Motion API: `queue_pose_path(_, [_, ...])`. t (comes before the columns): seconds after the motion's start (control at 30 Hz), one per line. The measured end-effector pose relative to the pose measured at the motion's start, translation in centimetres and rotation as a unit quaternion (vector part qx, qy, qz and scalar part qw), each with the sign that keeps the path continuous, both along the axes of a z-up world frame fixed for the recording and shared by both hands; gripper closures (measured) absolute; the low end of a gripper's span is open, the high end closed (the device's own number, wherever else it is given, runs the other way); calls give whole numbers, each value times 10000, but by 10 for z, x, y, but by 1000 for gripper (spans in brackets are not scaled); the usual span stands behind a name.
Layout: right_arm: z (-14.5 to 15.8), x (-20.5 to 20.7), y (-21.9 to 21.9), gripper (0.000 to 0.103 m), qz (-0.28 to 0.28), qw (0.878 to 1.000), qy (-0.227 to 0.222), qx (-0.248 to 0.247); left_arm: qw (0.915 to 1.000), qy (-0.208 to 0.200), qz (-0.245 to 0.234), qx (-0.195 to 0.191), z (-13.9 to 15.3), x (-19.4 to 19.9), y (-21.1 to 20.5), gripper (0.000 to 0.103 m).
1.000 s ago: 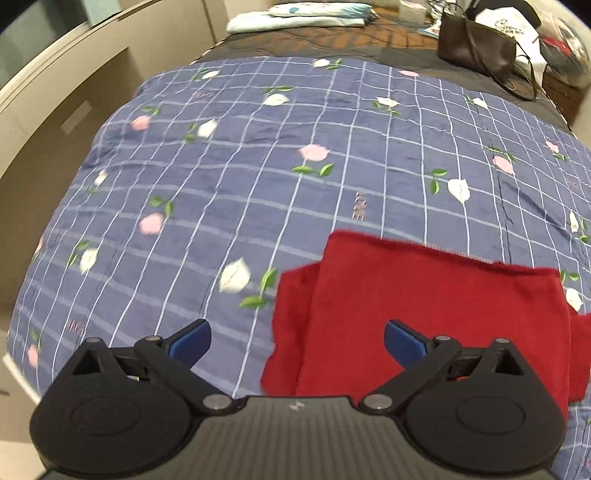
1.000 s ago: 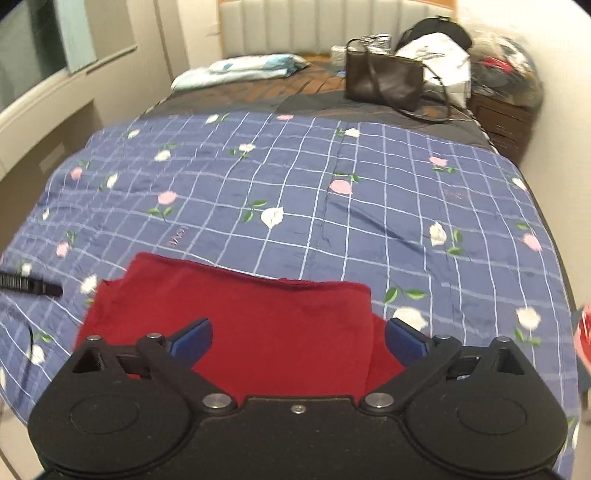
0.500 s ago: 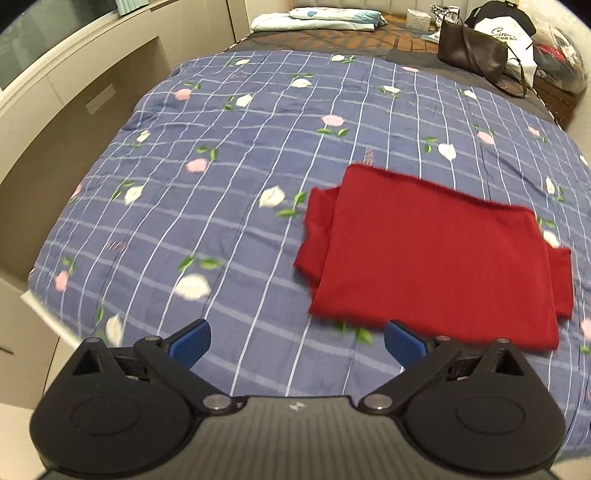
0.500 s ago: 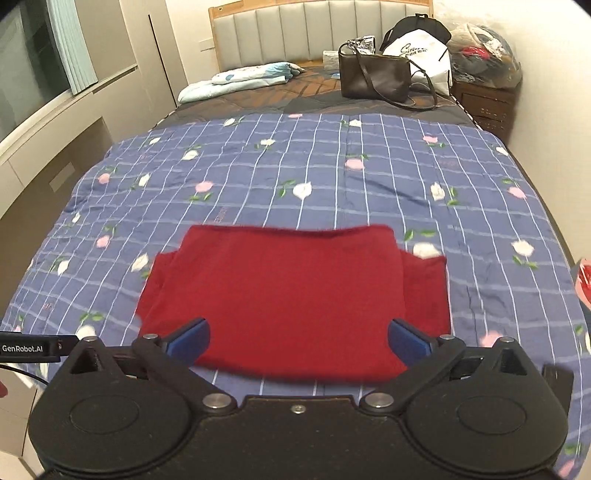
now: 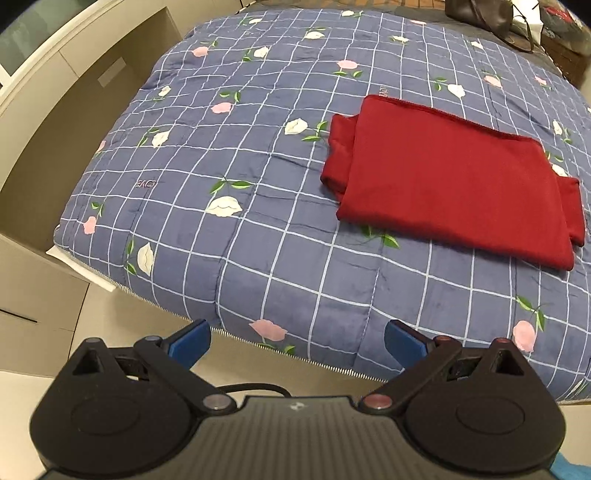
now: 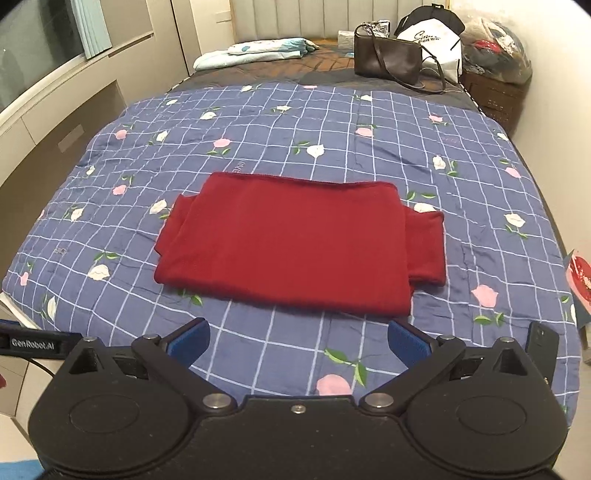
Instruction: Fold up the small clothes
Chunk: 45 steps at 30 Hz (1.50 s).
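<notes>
A folded dark red knit garment [image 6: 288, 240] lies flat on a blue quilted bedspread with a white grid and printed pink and white flowers [image 6: 295, 122], filling the middle of the right wrist frame as a wide rectangle with a folded sleeve poking out at each short end. The left wrist view shows the same garment [image 5: 454, 177] pushed to the right half of the frame and seen at a slant, so only its left sleeve fold and near edge read clearly. That view also takes in the near edge of the bedspread [image 5: 229, 155] with pale floor below it and a beige cabinet [image 5: 44, 122] along the left, which the right wrist view shows only as a strip. The right wrist view alone reaches the head of the bed: a grey padded headboard [image 6: 314, 18], a pale folded cloth [image 6: 258, 51], a dark brown shoulder bag [image 6: 388, 59] and a white printed bag [image 6: 432, 40] in the upper right. The left claw [image 5: 297, 341] and the right claw [image 6: 297, 339] both stand wide, blue fingertips apart, holding nothing, short of the garment.
</notes>
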State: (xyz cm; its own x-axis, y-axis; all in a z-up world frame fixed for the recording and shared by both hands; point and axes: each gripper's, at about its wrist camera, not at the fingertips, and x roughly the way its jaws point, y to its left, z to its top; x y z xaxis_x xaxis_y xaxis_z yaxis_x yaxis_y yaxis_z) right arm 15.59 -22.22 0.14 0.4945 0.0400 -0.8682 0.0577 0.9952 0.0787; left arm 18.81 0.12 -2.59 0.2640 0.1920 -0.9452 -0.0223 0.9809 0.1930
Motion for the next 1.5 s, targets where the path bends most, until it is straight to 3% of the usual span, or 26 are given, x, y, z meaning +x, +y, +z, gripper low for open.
queue_pose_path(0.53, [-13,7,-86,1,-57,9994,317,-87,10000,23,-62,73,0,16,-84,1])
queue_pose_path(0.87, [-26,28,-136,1,274,9979,577,-137,9996,-7,125,242,2,13,-138,1])
queue_pose_path(1.1, [-43,35,-151,1,550,9921,1033,-449,9986,253,226,416,-3,6,-164,1])
queue_pose_path(1.5, [-45,42,-171,1,697,9917,1026,-342,9948,570,331,772,-9,0,-186,1])
